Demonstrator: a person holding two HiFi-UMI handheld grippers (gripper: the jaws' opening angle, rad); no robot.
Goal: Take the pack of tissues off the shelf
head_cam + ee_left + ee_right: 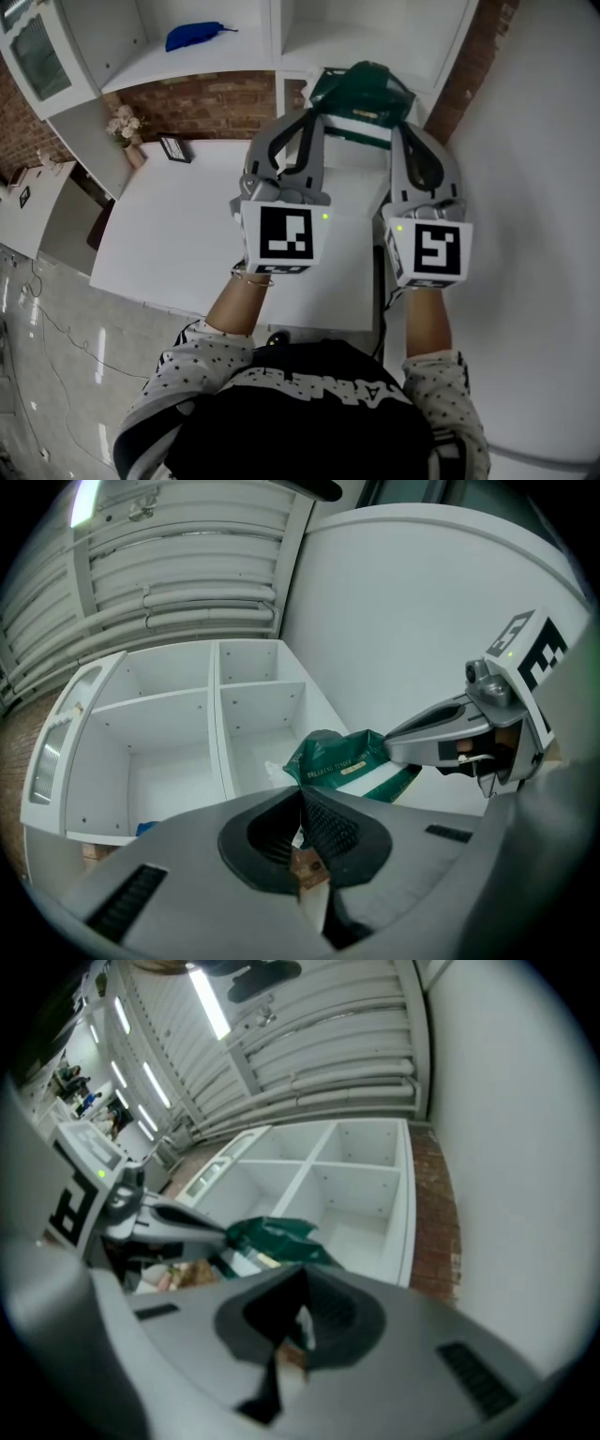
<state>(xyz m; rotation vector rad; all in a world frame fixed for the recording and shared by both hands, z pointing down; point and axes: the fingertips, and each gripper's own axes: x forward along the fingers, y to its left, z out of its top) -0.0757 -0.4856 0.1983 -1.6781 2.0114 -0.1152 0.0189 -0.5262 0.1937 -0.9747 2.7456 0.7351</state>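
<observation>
Tightly clenched, the left tool (302, 803) has its jaws together, and at their tip it appears to nip the near edge of the green pack of tissues (337, 759). In the right gripper view the right tool (298, 1302) is closed the same way, with the pack (272, 1237) just past its tip.

From the head view, the two tools reach forward side by side at centre frame. The left tool (314, 120) and the right tool (398, 133) meet the pack (361, 89) from either side. The pack hangs between them in the upper middle of the frame, in front of the white shelf (216, 58) and above the far edge of the white tabletop (178, 234). It seems to rest on nothing but the two pinches. A blue item (195, 36) lies in a shelf compartment at upper left, well apart from the pack.

Judged from these views, the step in hand is the withdrawal itself: the pack looks lifted and at, or just outside, the mouth of its compartment.

The next move calls for both tools to draw back toward the person together, at one pace and one height. Each grip seems to sit on little more than wrapper, so a pull by one tool alone could slip or tear it.
</observation>
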